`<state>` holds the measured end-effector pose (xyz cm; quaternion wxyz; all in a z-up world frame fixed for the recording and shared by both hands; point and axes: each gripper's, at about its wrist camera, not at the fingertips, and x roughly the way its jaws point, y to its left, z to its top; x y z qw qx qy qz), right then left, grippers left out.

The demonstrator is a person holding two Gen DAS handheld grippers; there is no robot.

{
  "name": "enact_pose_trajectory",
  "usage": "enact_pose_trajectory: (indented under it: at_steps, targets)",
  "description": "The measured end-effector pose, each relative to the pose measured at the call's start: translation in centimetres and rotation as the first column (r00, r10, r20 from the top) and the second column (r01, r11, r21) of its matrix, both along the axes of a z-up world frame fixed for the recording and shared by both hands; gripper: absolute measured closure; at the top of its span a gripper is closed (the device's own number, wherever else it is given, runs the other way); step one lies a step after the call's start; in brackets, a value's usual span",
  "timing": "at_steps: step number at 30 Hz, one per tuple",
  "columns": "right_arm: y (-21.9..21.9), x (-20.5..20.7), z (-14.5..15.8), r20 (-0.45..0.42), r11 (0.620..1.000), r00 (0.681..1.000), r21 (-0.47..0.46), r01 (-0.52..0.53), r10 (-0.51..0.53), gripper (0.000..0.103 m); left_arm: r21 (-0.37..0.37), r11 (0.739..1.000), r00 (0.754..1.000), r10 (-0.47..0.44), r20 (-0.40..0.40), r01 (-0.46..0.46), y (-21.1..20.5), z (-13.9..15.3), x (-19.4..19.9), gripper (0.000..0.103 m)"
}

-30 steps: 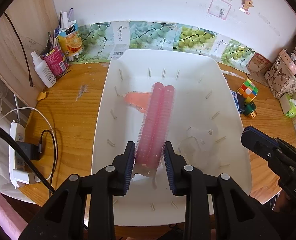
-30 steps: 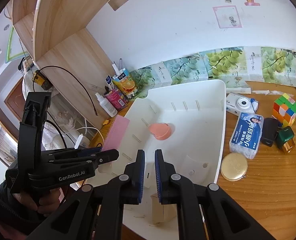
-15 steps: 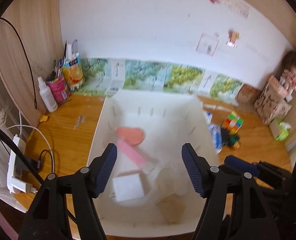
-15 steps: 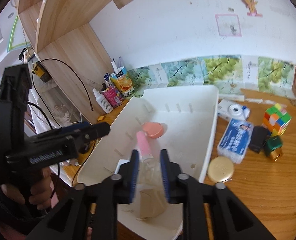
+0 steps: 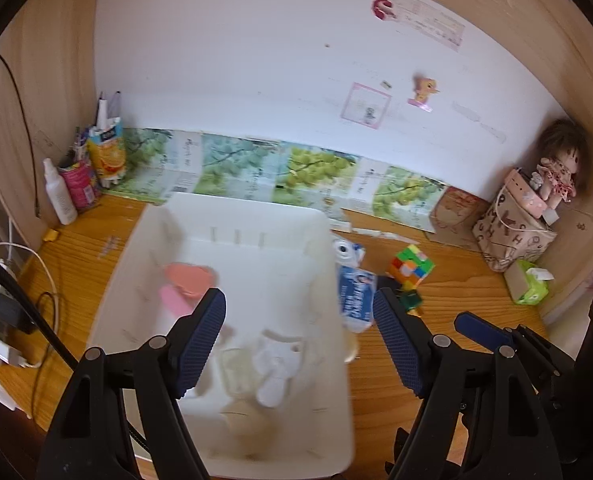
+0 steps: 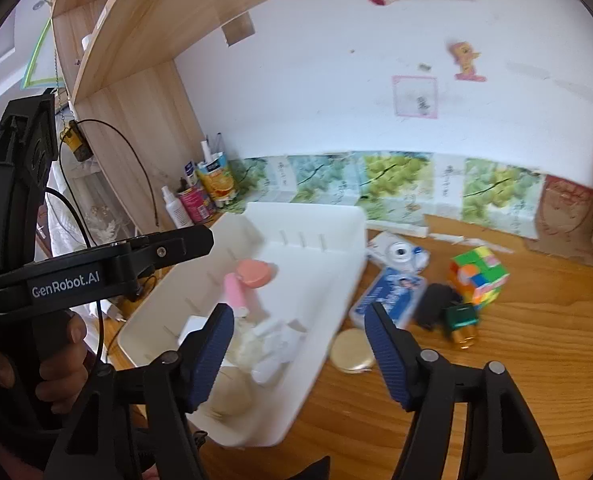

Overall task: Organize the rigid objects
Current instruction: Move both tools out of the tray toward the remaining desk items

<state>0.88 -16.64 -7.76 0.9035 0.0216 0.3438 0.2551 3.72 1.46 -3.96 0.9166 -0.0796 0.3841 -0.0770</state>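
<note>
Both tongs empty, jaws opening, above the white bin.
Left tongs (image 5: 299, 334) and right tongs (image 6: 298, 346) are spread with nothing between; white bin (image 6: 328, 216) lies below them, puzzle cube (image 6: 479, 275) on the surface beyond-right of right tongs. Cube judged light, stiff, best gripped across flat faces.

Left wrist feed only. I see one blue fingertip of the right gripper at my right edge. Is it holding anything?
Observer: No. The right gripper is opening, with nothing gripped; the right wall of the white plastic tray shows between its fingers.
Operator: Something round pokes out past that wall?
Observer: A flat round gold tin, lying on the wooden desk just outside the tray.
Operator: Dark blob by the multicoloured puzzle cube?
Observer: A small black box, with a green bottle with a gold base beside it.
</note>
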Motion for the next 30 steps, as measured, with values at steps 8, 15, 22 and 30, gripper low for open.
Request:
enact_pose_trajectory:
  at_steps: [8, 15, 22, 30]
  targets:
    - [-4.4, 0.2, 0.0, 0.034, 0.998, 0.999, -0.062, 0.031, -0.029, 0.027, -0.031, 0.999, 0.999, 0.015, -0.03, -0.016, -4.3, -0.7, 0.3, 0.024]
    - [-7.9, 1.4, -0.5, 0.054, 0.992, 0.997, -0.114, 0.053, -0.047, 0.027, -0.064, 0.997, 0.996, 0.04, -0.085, -0.045, -7.6, -2.2, 1.3, 0.024]
    - [-10.8, 3.8, -1.7, 0.041, 0.989, 0.997, -0.131, 0.063, -0.058, 0.027, -0.011, 1.0, 0.982, 0.011, -0.187, -0.014, -11.1, -4.0, 2.9, 0.024]
    - [-12.7, 6.7, -4.0, 0.007, 0.994, 0.999, -0.105, 0.032, -0.031, 0.027, 0.101, 0.992, 0.947, -0.045, -0.319, 0.081, -12.8, -4.2, 7.1, 0.024]
